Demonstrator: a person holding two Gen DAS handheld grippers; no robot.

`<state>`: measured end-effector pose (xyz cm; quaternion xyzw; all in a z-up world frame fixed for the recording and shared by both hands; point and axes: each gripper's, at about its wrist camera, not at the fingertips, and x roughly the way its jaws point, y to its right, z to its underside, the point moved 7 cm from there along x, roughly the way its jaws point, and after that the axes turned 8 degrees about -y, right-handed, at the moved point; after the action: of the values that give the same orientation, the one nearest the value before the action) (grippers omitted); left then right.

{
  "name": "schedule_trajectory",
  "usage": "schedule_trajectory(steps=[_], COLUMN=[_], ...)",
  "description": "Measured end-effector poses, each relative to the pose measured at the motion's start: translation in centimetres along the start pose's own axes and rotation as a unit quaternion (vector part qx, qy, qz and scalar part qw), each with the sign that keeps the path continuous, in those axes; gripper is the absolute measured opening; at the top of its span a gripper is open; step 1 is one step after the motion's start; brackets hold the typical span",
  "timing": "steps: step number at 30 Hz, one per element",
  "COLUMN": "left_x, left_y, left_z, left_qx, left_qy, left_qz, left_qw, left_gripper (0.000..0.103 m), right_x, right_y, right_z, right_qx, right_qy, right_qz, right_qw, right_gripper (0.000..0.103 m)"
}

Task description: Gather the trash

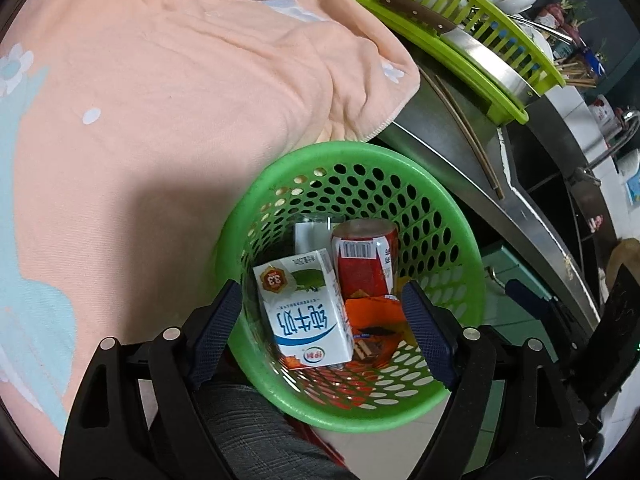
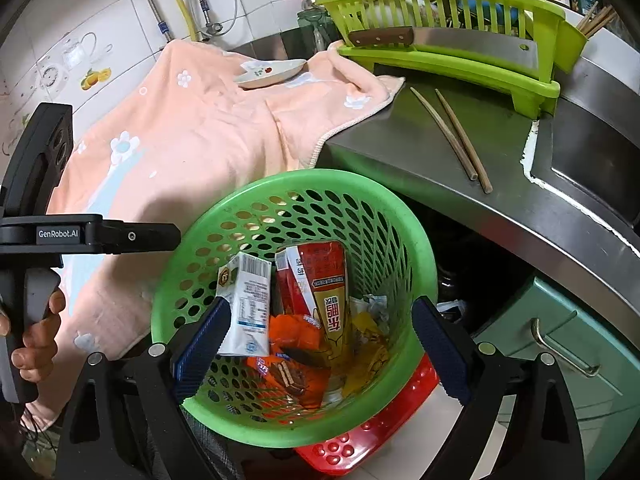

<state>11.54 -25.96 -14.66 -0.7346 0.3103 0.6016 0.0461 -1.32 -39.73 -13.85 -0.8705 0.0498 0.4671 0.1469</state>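
Trash filled the round green perforated plastic basket [image 2: 288, 300], which stood just beside the steel counter [image 2: 460, 152] on what looked like a red plastic stool [image 2: 360, 440], though little of it showed. Inside leaned a white milk carton [image 1: 304, 312] and a red drink can [image 1: 364, 260] above orange snack wrappers [image 2: 296, 336]. The left gripper [image 1: 324, 328] hovered over the basket with its blue-padded fingers spread wide, holding nothing; the right gripper [image 2: 320, 344] hung likewise, jaws apart and empty. A peach flowered towel [image 2: 192, 132] draped the counter under a small white dish [image 2: 272, 72]. Two wooden chopsticks [image 2: 456, 140] lay near a lime-green dish rack [image 2: 448, 36] carrying a steel cleaver [image 2: 452, 40].
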Motion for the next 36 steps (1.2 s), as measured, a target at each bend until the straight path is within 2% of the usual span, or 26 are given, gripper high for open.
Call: schedule_trajectory(steps=[12,20,32,36], left_x=[-3.0,-6.1,-9.0,-10.3], left_y=[-2.0,-3.4,-6.3,-6.8], left_z=[0.4,0.7,2.1,2.5], left_qx=[0.014,0.025,0.003,0.003], left_qy=[0.06,0.114,0.16,0.189], left_qz=[-0.045,-0.084,-0.105,-0.114], left_qw=[0.9971,0.9897,0.9816,0.9753], left_gripper=[0.093,0.097,0.098,0.098], right_x=[-0.6,-1.1,-1.5,-1.7], right_y=[-2.8,-4.9,-7.4,-8.3], right_z=[-0.3,-0.5,-0.8,-0.9], right_qx=[-0.022,-0.045,-0.058,-0.07], right_qy=[0.011,0.021,0.032,0.036], right_qz=[-0.004,0.008,0.014,0.022], right_qw=[1.0,0.999,0.998,0.997], right_gripper=[0.089,0.092,0.093,0.094])
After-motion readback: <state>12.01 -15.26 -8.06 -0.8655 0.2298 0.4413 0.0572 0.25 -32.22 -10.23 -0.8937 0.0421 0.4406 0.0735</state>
